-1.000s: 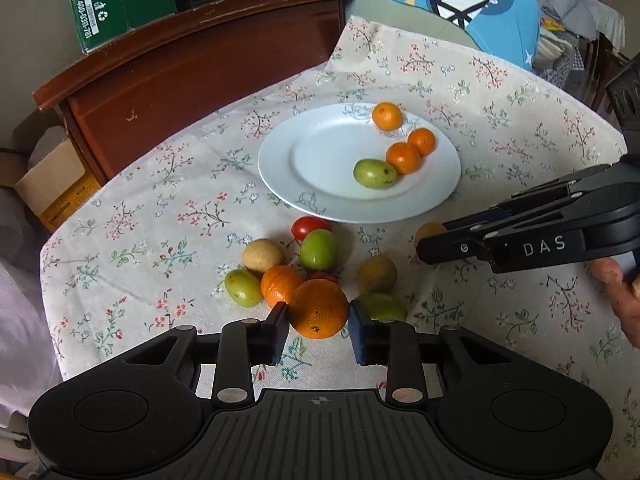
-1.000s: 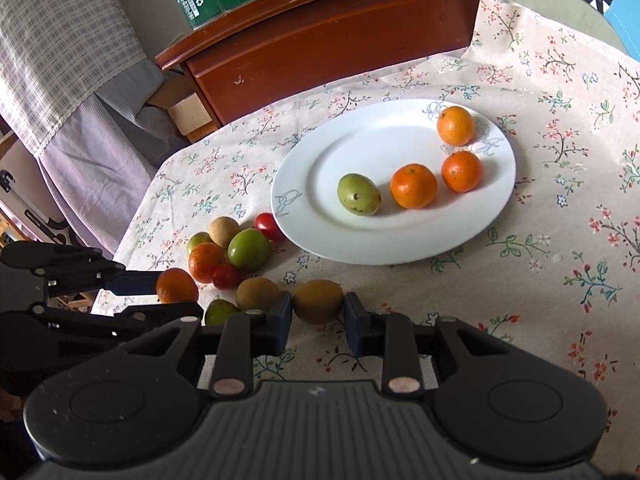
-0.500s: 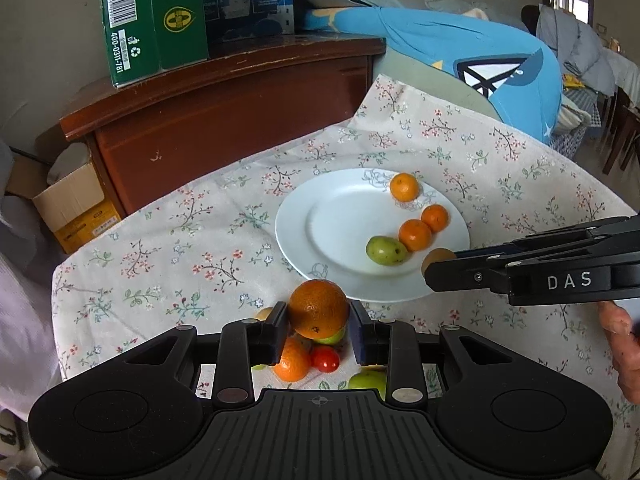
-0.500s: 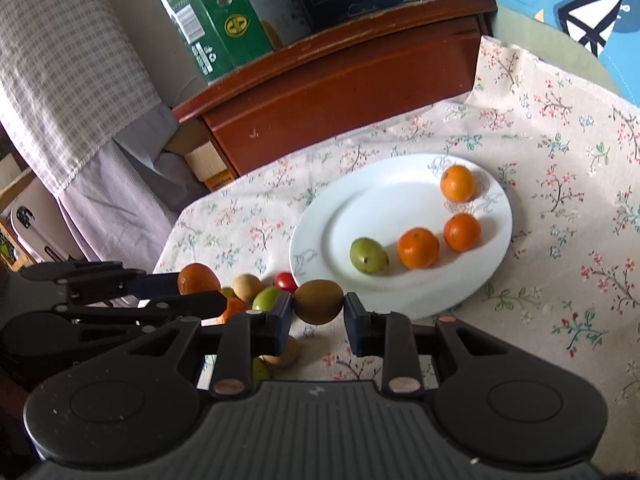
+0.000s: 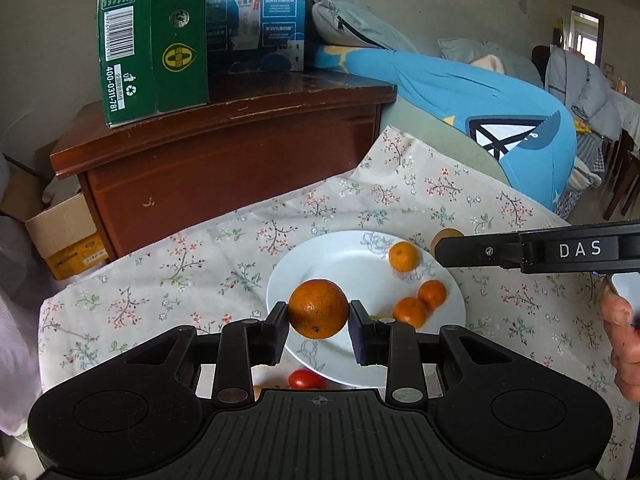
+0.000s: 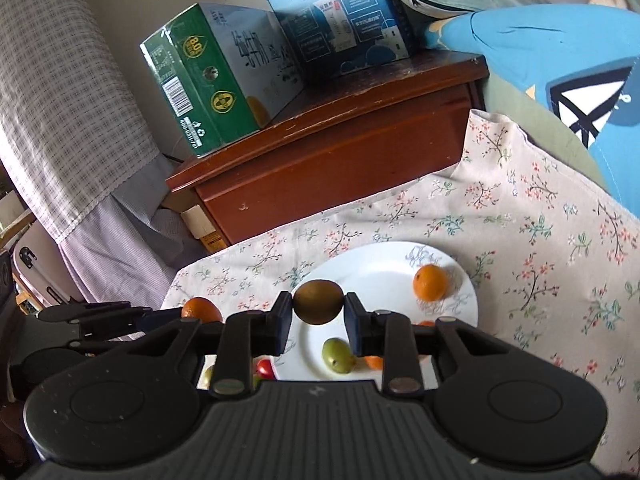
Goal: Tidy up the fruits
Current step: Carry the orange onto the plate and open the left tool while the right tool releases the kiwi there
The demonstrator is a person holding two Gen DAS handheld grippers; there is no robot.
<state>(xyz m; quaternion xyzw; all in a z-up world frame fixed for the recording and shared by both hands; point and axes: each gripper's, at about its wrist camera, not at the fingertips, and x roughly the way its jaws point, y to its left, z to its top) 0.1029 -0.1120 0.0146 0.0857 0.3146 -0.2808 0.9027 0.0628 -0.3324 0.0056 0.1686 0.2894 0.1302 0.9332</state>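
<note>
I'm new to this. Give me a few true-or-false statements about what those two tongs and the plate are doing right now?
1. The left tongs grip an orange. True.
2. The right tongs are empty. False: they grip a brown kiwi.
3. The white plate holds a green fruit. True.
4. The plate sits on bare wood. False: it sits on a flowered tablecloth.
5. A green box stands on the wooden cabinet. True.

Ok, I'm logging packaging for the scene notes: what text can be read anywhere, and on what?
"DAS": right gripper.
"400-0311-781": green carton.
"8.0": green carton's round logo; smaller print blurred.
"安慕希为你带来": blue carton; its small print unreadable.
Barcode digits: too small.
</note>
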